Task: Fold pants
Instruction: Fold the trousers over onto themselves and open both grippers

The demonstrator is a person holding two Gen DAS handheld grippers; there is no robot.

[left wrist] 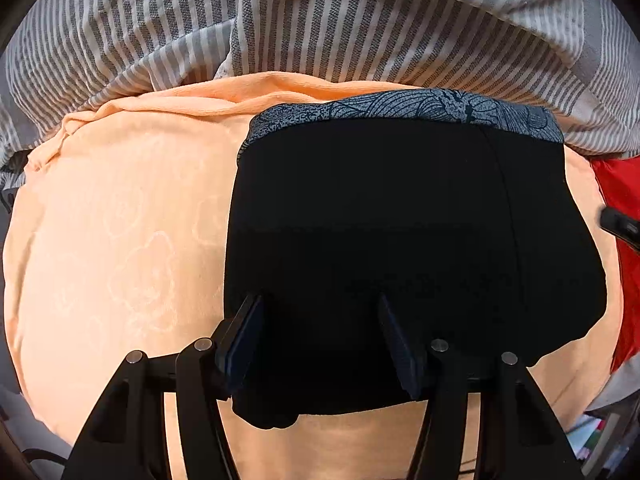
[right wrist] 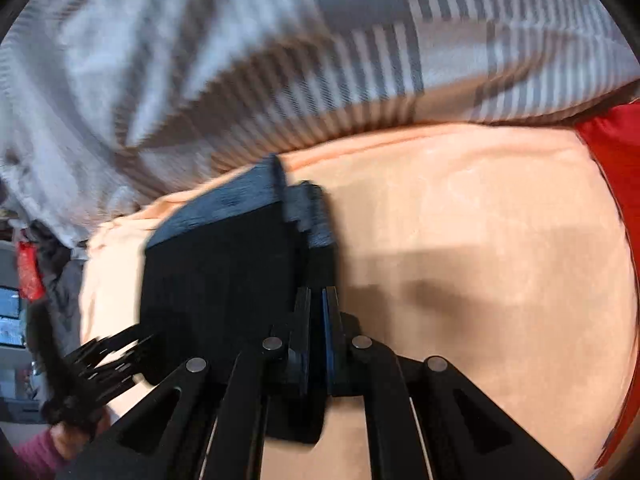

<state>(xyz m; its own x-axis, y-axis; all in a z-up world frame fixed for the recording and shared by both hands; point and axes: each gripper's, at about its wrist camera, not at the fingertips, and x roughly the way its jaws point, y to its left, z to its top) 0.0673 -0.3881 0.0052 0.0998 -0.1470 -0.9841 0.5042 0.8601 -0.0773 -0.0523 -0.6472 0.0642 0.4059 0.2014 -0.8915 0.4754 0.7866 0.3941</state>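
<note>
Black fingers of the left gripper (left wrist: 320,344) stood wide apart over the near edge of the folded black pants (left wrist: 400,220).

Right gripper (right wrist: 318,312) came in low, fingers pressed together along the pants' right edge; whether cloth sat between them I couldn't tell. Pants lay flat on a soft peach blanket (left wrist: 120,240), patterned grey waistband (left wrist: 420,110) at the far side, striped grey bedding (left wrist: 360,20) beyond, red fabric (left wrist: 624,220) to the right.

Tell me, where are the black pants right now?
In the left wrist view, the black pants lie folded on the orange blanket, right of middle, their patterned waistband beside the striped bedding.
</note>
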